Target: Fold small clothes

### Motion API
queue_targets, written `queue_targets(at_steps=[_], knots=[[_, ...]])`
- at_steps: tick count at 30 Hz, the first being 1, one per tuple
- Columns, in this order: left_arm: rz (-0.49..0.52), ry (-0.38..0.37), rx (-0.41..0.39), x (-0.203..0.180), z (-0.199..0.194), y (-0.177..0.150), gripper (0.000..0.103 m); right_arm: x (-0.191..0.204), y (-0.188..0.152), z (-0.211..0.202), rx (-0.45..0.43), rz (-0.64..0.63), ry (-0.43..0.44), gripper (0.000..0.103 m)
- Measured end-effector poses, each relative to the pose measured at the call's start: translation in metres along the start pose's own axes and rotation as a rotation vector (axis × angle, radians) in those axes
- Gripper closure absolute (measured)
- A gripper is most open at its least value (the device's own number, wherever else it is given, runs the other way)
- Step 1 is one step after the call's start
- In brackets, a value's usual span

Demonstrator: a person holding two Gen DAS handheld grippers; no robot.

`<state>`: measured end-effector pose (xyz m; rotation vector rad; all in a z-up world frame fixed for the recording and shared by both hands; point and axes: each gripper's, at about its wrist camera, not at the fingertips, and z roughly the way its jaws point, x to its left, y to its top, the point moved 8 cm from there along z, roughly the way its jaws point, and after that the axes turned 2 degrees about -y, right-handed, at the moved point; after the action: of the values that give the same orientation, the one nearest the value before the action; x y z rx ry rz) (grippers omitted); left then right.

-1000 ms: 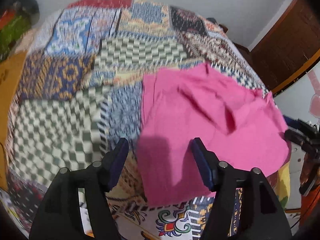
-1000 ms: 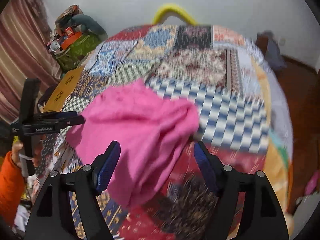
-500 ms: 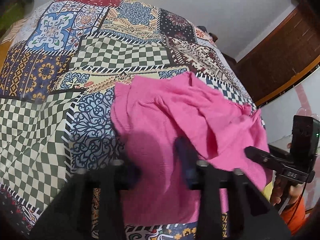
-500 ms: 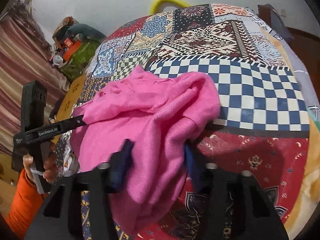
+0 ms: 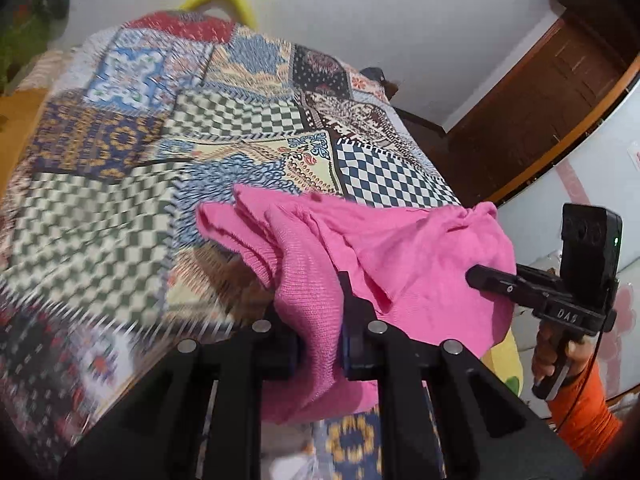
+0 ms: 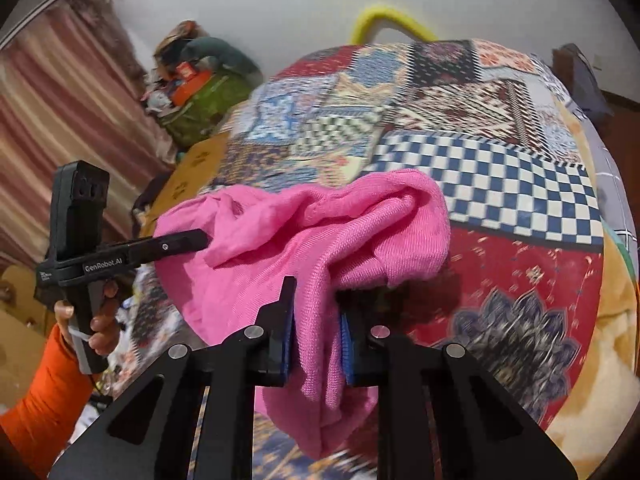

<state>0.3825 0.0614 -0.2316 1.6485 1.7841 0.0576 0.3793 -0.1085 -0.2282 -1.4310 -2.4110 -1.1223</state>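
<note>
Pinching down on the same bright pink knit garment (image 5: 384, 256), both tongs have just been closing on it: the left gripper (image 5: 316, 344) has a bunched fold squeezed between its blue pads, and the right gripper (image 6: 316, 340) clamps another fold the same way. That pink thing hangs scrunched between the two, lifted just above the near edge of the colourful patchwork bedspread (image 6: 500, 184), while an orange sleeve (image 6: 40, 400) shows behind the left handle.
</note>
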Motion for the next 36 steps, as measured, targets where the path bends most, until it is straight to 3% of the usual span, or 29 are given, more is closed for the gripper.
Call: queue_targets(at_steps=[4,8,15,18,20,24,29,32,36], knots=[[0.009,0.017,-0.031,-0.001,-0.039,-0.023,0.089,0.031,-0.014,-0.012,-0.006,-0.026,0.042,0.086],[-0.012,0.052,-0.014,0.014,-0.056,-0.056,0.089,0.053,-0.033,-0.005,0.027,-0.026,0.078,0.086],[-0.072,0.124,0.089,0.060,-0.034,-0.116,0.088,0.056,-0.076,0.039,0.133,-0.025,0.036,0.082],[-0.087,0.139,0.097,0.070,-0.031,-0.130,0.075,0.047,-0.084,0.045,0.148,-0.032,-0.019,0.075],[-0.055,0.208,0.097,0.073,-0.034,-0.133,0.056,0.041,-0.079,0.042,0.136,-0.052,-0.074,0.066],[0.022,0.247,0.091,0.067,-0.040,-0.127,0.050,0.038,-0.066,0.027,0.093,-0.123,-0.160,0.051],[0.113,0.229,0.074,0.040,-0.031,-0.112,0.032,0.040,-0.052,0.024,0.061,-0.188,-0.193,0.043],[0.153,0.216,0.102,0.026,-0.008,-0.106,0.031,0.039,-0.056,0.035,0.087,-0.210,-0.188,0.043],[0.220,0.265,0.130,0.021,0.019,-0.093,0.031,0.037,-0.066,0.049,0.120,-0.242,-0.198,0.043]])
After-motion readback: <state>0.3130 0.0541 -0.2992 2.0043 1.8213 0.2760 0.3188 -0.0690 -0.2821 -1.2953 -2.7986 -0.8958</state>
